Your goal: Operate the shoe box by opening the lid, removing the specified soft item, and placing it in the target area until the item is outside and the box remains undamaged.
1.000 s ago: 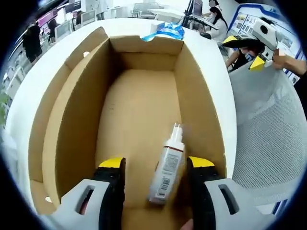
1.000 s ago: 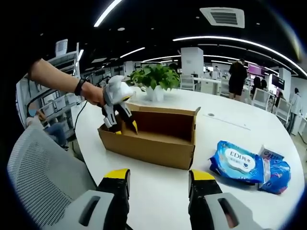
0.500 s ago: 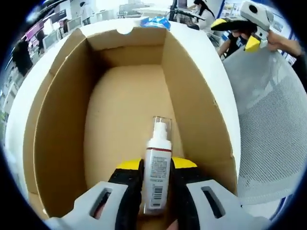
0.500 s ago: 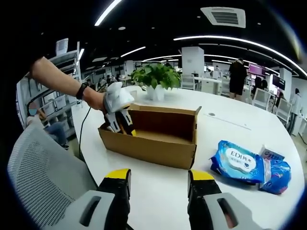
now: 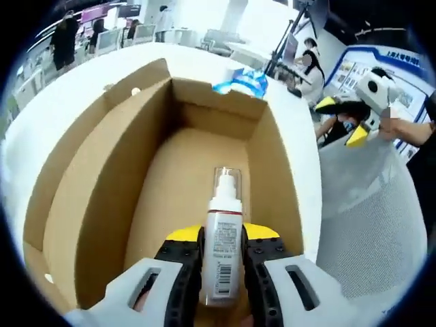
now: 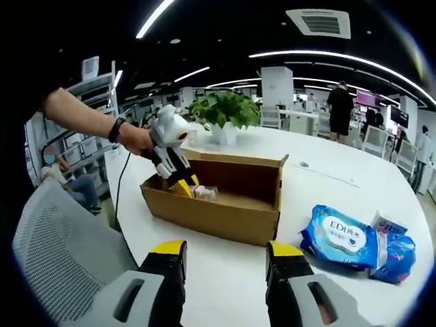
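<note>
The round white table [image 6: 354, 191] carries the open brown cardboard shoe box [image 6: 225, 197], with a blue wet-wipes pack [image 6: 344, 235] lying well apart to its right and a potted green plant [image 6: 221, 112] beyond it. In the left gripper view the same box [image 5: 88, 197] stands without its lid, its walls upright and intact. The left gripper [image 5: 221, 235] has its jaws closed on the white pump bottle with a barcode label [image 5: 223, 238], gripping it at mid-body; in the right gripper view the bottle [image 6: 202, 193] shows at about rim height, still over the box. The right gripper [image 6: 225, 255] hovers near the front of the table with its jaws apart, holding nothing. To do the lift well, the bottle should probably rise straight up, clear of the near wall, before travelling sideways, so the cardboard is not dragged or creased. The grip looks centred, so tilting seems unlikely.
</note>
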The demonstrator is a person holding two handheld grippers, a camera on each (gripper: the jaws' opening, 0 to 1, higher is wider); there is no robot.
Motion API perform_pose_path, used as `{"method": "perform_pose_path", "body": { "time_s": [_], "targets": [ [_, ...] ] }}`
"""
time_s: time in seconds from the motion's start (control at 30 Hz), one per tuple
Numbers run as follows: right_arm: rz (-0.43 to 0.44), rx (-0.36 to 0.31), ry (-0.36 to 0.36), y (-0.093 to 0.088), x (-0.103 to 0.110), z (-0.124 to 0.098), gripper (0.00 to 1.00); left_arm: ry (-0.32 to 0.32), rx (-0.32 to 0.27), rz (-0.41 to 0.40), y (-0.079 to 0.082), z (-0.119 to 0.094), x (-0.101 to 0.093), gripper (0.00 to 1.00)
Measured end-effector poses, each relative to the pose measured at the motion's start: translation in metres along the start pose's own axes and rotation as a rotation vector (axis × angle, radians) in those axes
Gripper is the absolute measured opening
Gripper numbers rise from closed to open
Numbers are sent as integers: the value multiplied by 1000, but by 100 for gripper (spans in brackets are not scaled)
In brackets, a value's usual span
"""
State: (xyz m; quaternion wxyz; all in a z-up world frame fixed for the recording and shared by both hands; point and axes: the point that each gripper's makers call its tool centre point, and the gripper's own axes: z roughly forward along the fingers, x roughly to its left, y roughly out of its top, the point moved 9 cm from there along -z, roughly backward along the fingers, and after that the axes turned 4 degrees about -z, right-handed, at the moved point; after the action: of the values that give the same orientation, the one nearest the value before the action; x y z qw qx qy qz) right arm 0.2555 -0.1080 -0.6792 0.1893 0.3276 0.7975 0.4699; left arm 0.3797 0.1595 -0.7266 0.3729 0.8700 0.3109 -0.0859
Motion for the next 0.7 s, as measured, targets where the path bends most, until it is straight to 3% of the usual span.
{"method": "perform_pose_path", "body": {
  "time_s": [0.27,0.7],
  "targets": [
    [-28,-28,58,21,-7,10,43,-97,-133,-45,24,-14,-9,20],
    [-62,-45,142,46,-11,20,43,-191,-207,30,42,-19,-38,20]
  ]
}}
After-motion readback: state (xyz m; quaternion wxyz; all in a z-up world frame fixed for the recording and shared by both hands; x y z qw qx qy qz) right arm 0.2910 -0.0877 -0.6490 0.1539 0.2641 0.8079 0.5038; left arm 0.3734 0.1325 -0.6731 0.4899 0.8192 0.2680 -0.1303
